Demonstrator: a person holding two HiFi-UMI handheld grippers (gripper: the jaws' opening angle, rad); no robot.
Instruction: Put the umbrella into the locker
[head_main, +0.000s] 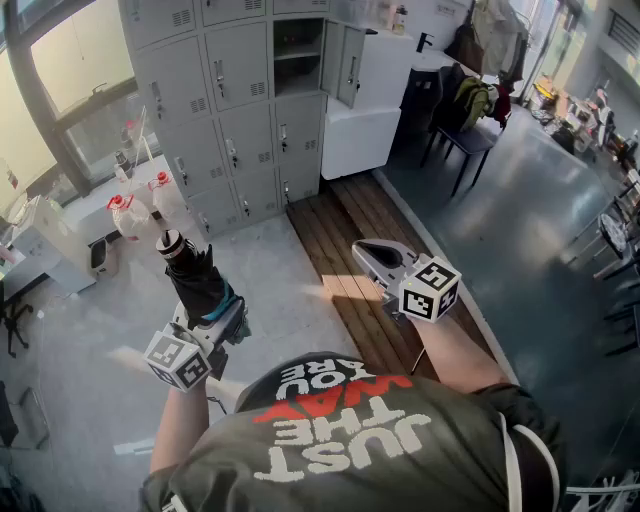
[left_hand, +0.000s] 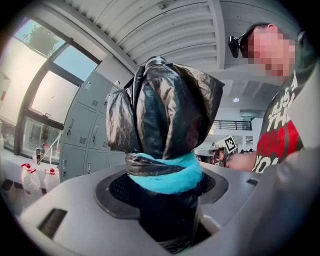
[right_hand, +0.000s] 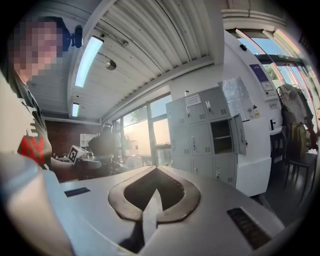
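Observation:
A folded black umbrella (head_main: 195, 275) with a cyan strap stands upright in my left gripper (head_main: 215, 320), low at the left of the head view. In the left gripper view the umbrella (left_hand: 165, 110) fills the middle, and my left gripper (left_hand: 162, 187) is shut on its lower part just under the strap. My right gripper (head_main: 372, 256) hovers at mid right, shut with nothing in it; in its own view the right gripper (right_hand: 157, 170) has its tips together. The grey locker bank (head_main: 235, 110) stands ahead, with one open compartment (head_main: 298, 55), also the open compartment (right_hand: 221, 136).
The open locker door (head_main: 345, 62) juts out beside a white cabinet (head_main: 362, 125). Jugs with red caps (head_main: 128, 212) stand on the floor at left. A chair with bags (head_main: 468, 125) is at back right. A wooden floor strip (head_main: 345, 255) runs towards the lockers.

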